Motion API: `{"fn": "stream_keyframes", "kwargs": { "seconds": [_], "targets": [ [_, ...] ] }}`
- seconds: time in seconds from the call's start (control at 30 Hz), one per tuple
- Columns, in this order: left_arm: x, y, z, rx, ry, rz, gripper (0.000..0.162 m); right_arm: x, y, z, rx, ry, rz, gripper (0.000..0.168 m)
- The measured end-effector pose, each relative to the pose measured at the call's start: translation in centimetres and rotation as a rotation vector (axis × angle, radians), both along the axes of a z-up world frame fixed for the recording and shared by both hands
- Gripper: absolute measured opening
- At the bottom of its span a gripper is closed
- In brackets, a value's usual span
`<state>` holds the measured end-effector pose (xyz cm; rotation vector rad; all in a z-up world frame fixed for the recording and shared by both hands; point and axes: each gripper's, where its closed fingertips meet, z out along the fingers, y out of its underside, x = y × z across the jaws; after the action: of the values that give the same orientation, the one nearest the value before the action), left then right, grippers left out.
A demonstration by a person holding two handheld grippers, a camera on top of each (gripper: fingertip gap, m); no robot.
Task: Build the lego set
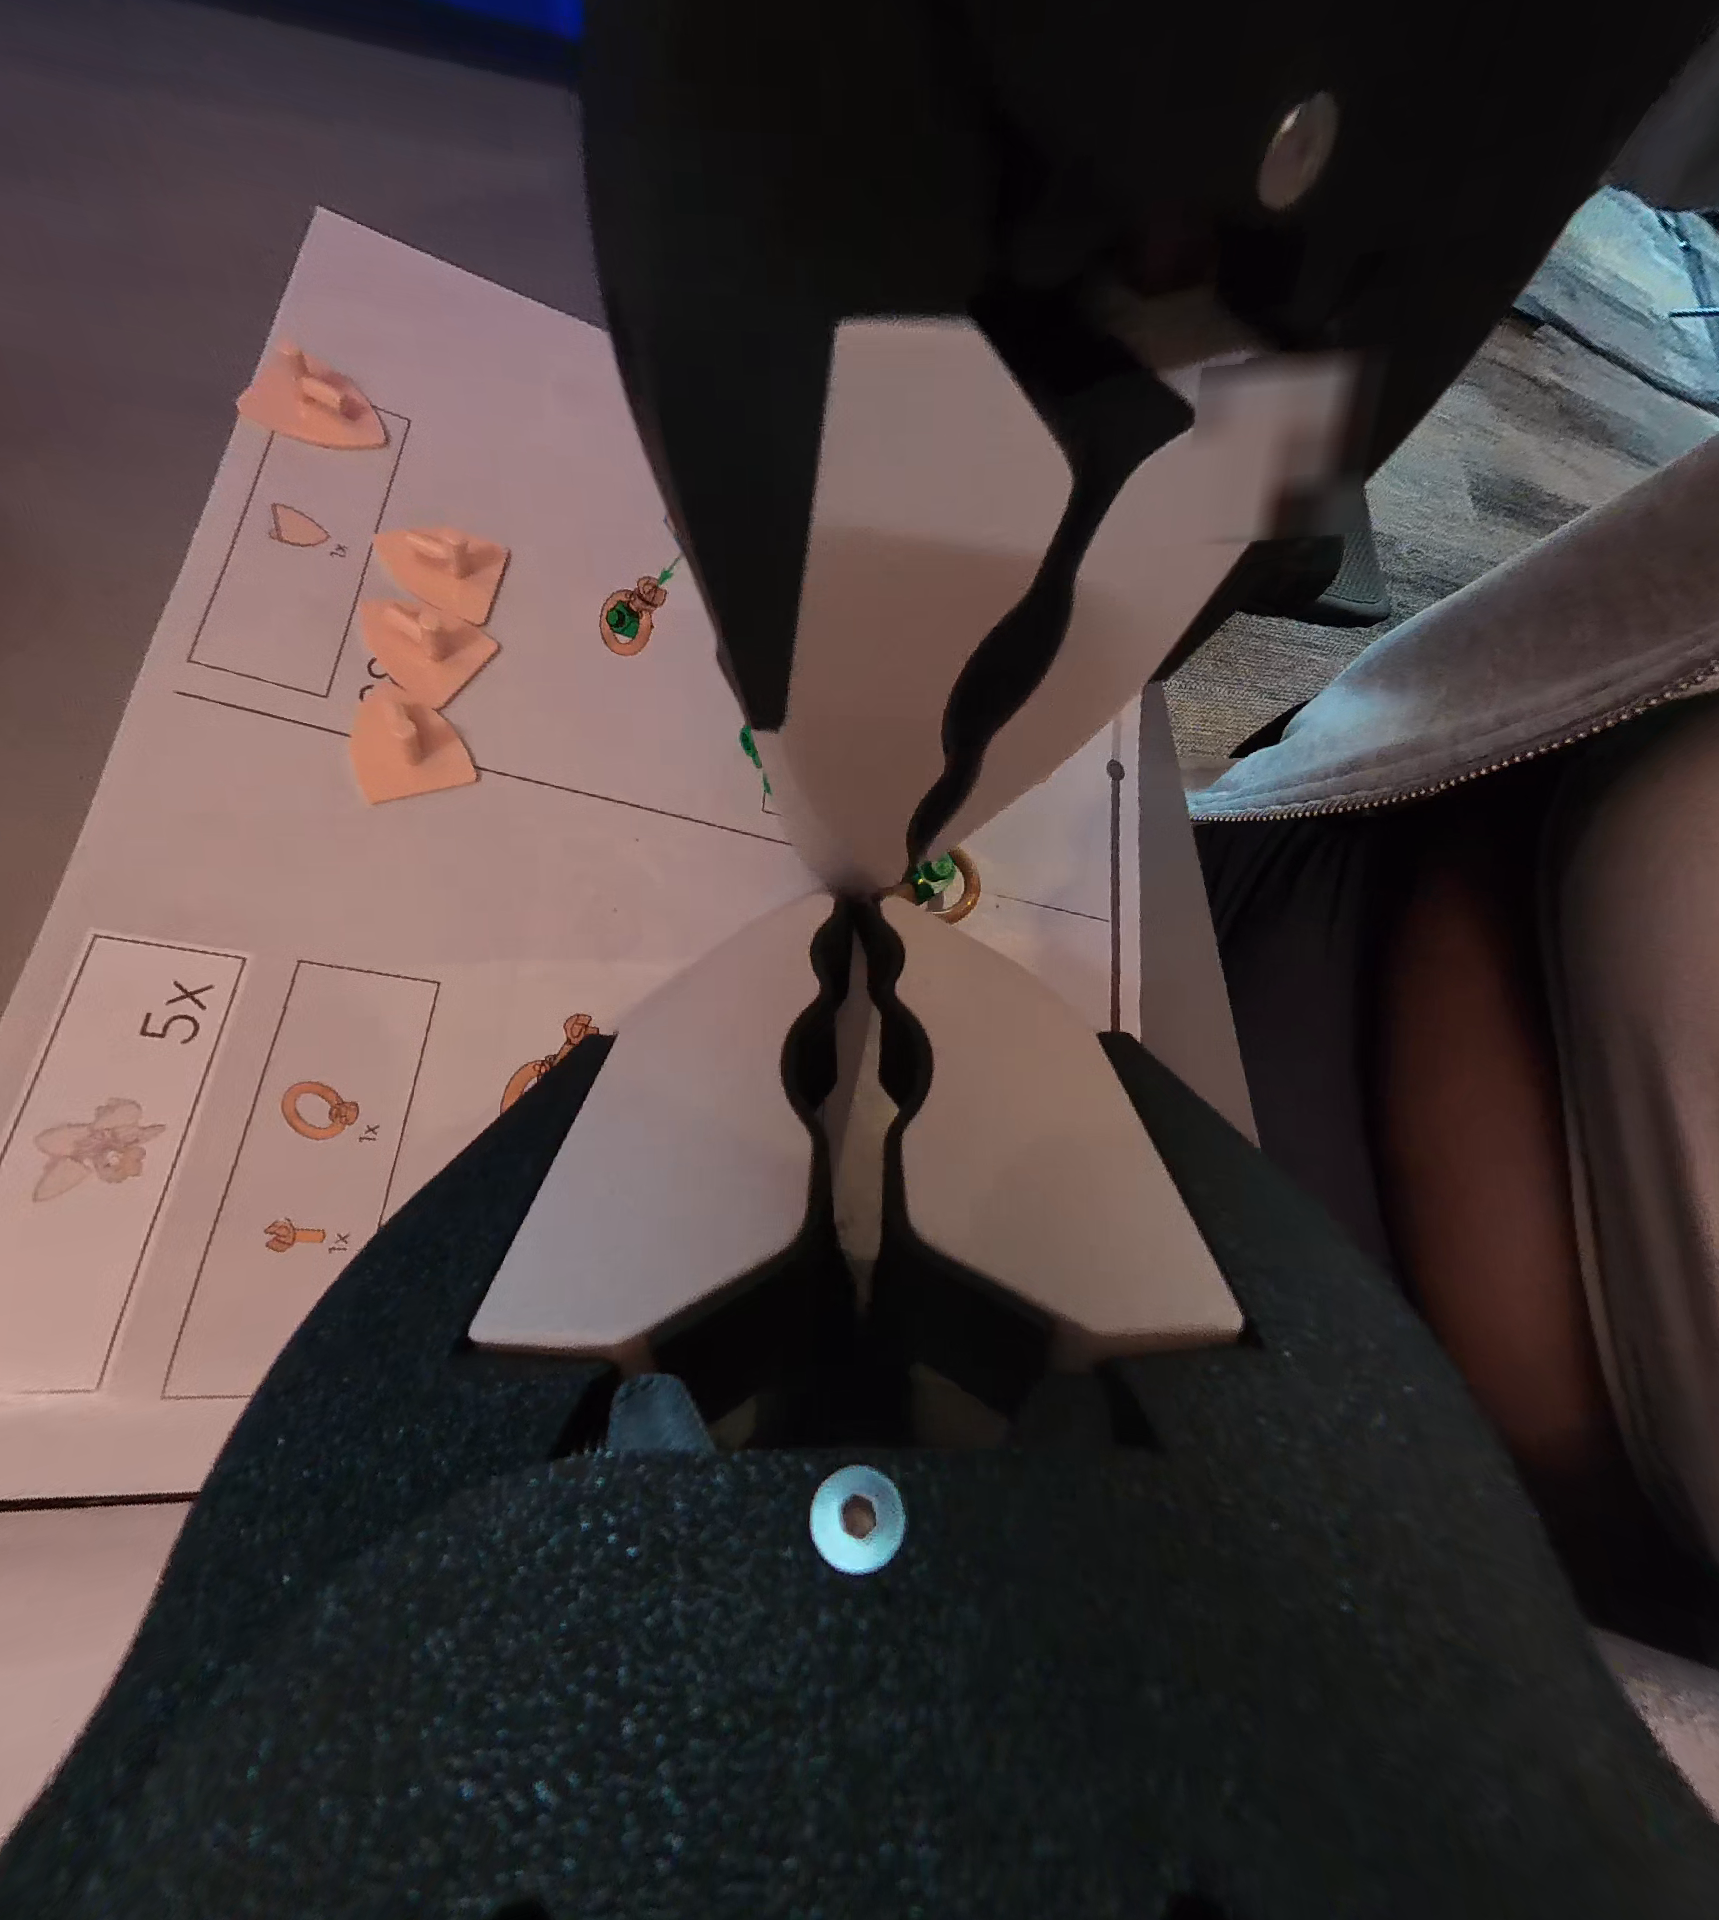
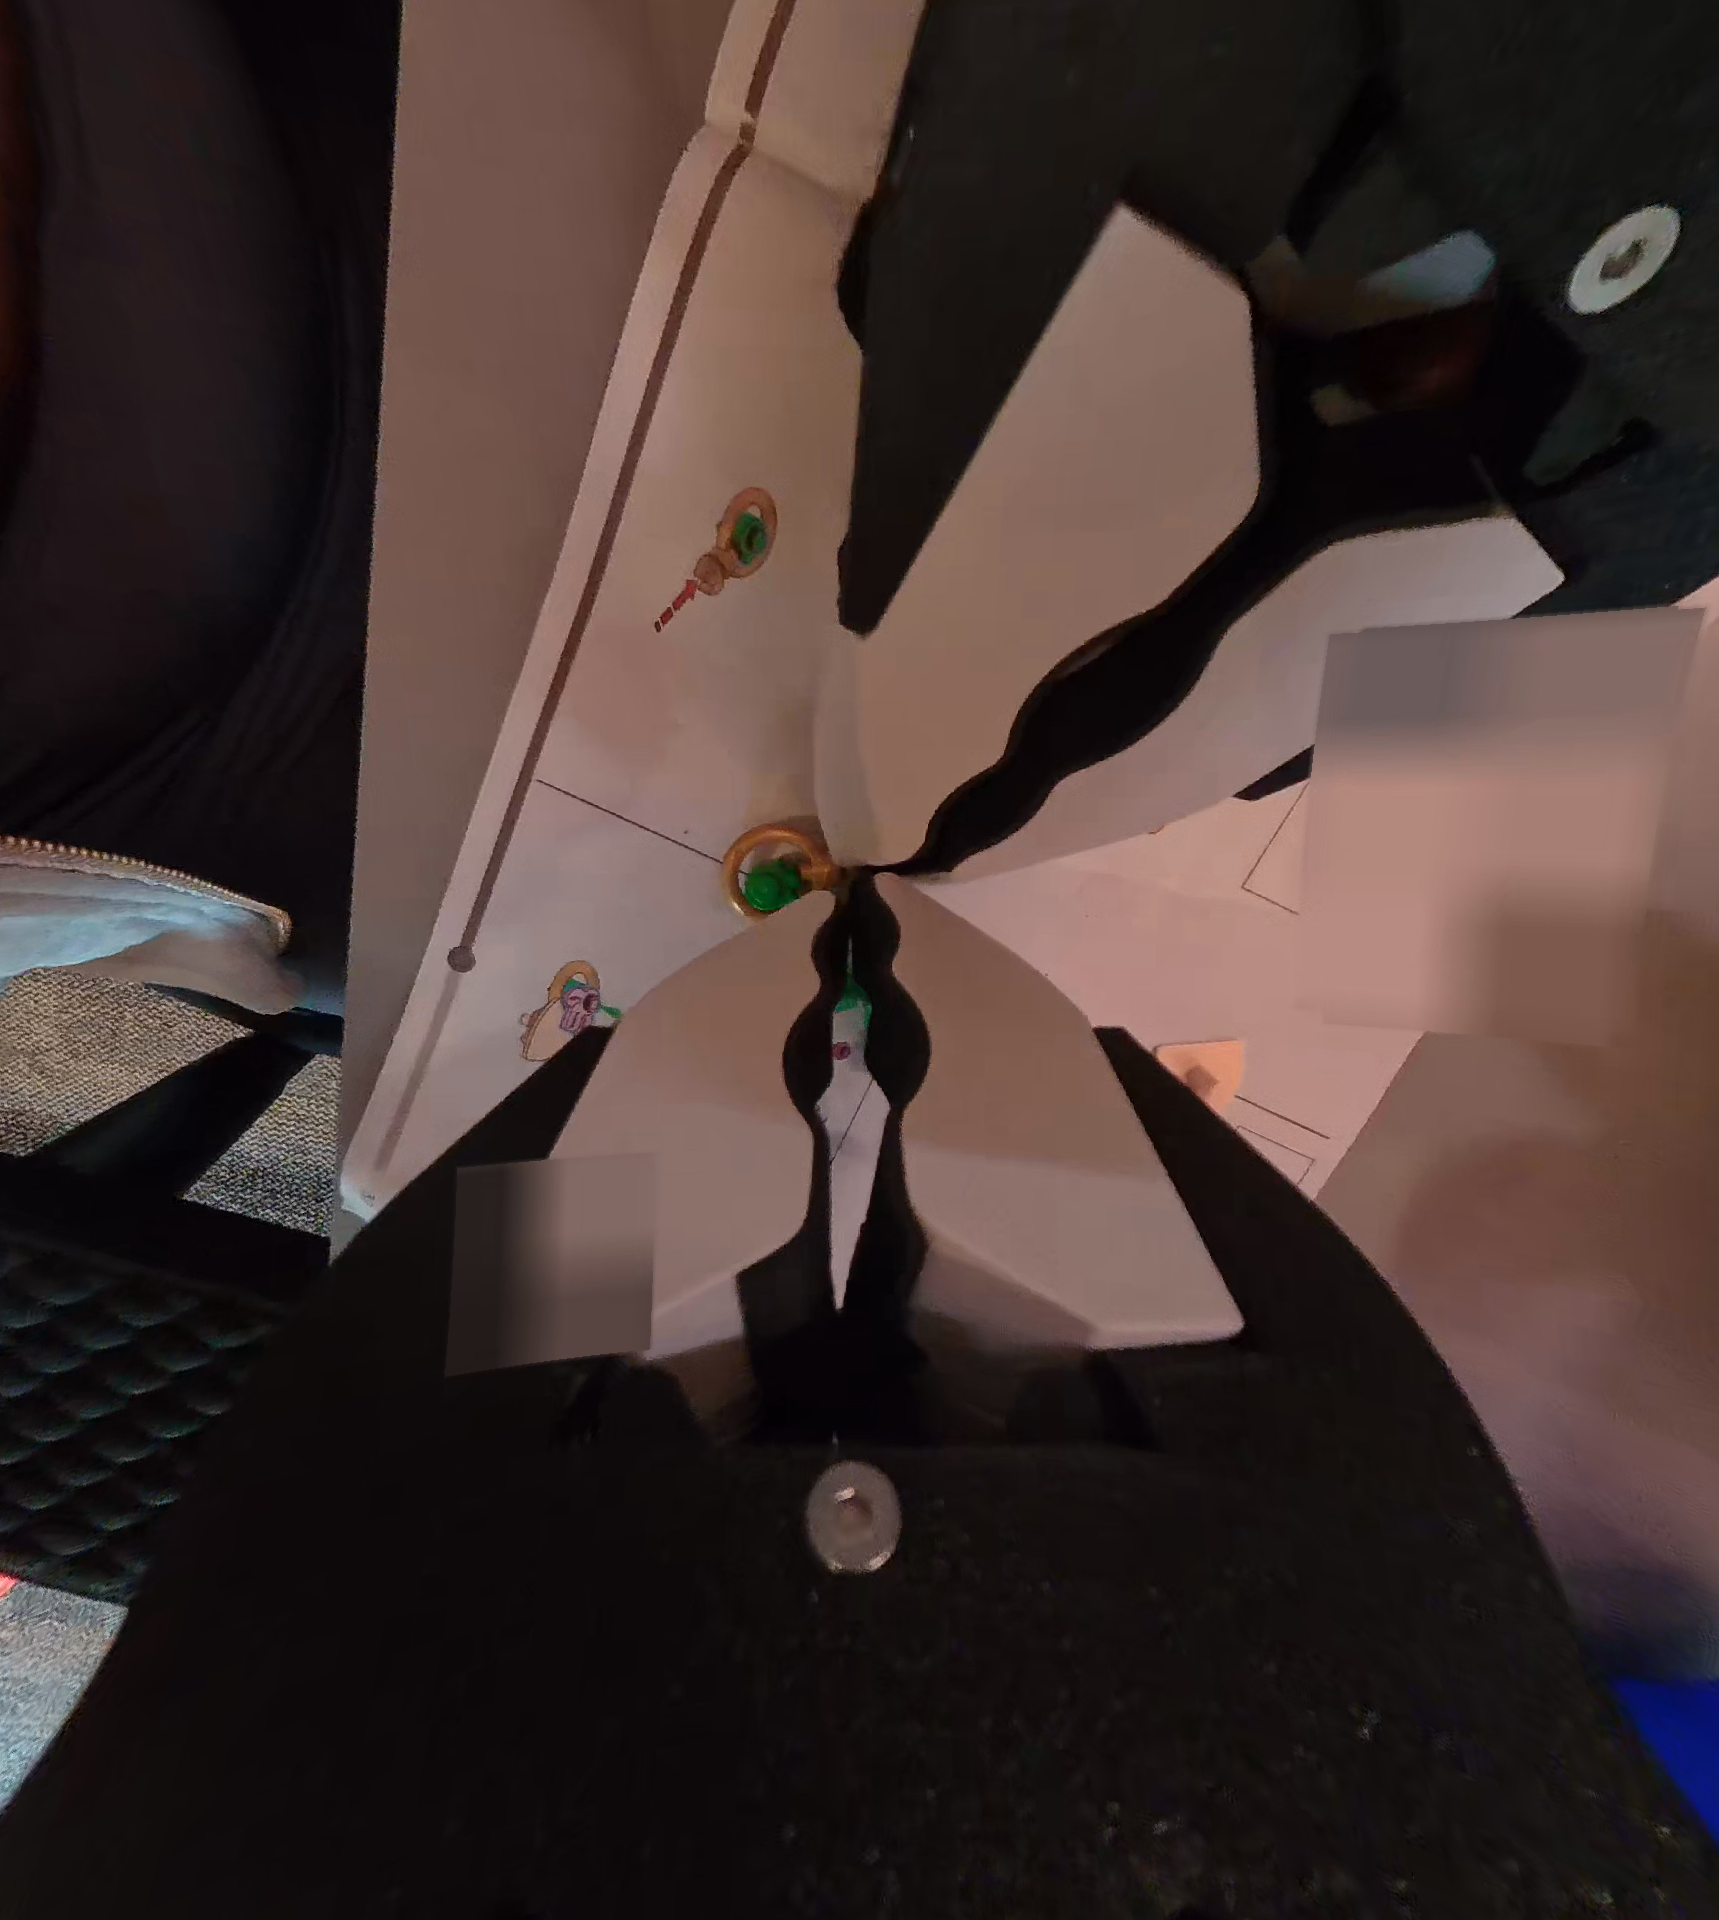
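Observation:
My left gripper (image 1: 850, 914) and my right gripper (image 2: 850, 894) meet tip to tip just above the white instruction sheet (image 1: 574, 831). Both have their jaws closed. A gold ring with a green stud in it (image 2: 772, 883) sticks out sideways where the tips meet, and its stem seems pinched by the right gripper (image 1: 909, 878). The ring also shows in the left wrist view (image 1: 948, 883). The left gripper (image 2: 896, 862) touches the same spot; anything between its tips is hidden. Several pale pink petal pieces (image 1: 424, 644) lie on the sheet to the left.
The sheet (image 2: 626, 727) reaches the table's edge near a person's grey zipped jacket (image 1: 1561, 675) and lap. A black mesh chair seat (image 2: 55, 1351) and grey carpet lie below the edge. One petal (image 2: 1203, 1060) lies to the right of my right gripper. It is some 7 cm from my right tips to the petal (image 2: 1203, 1060).

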<state>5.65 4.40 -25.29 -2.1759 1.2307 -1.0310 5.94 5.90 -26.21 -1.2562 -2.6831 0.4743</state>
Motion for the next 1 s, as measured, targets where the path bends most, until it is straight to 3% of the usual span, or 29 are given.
{"fn": "stream_keyframes", "kwargs": {
  "seconds": [0.07,0.27,1.0],
  "targets": [
    [0.0,0.0,0.1,0.002,0.001,-0.001,0.002,0.1,0.5,0.0,0.027,-0.005,-0.009,0.005],
    [0.1,0.0,-0.1,0.01,0.004,-0.009,0.002,0.5,-0.9,1.3,-0.167,0.034,-0.016,0.016],
    [0.2,-0.1,-0.1,0.148,0.045,0.045,0.002,0.4,-0.9,0.4,-0.076,-0.027,-0.051,0.015]
  ]
}}
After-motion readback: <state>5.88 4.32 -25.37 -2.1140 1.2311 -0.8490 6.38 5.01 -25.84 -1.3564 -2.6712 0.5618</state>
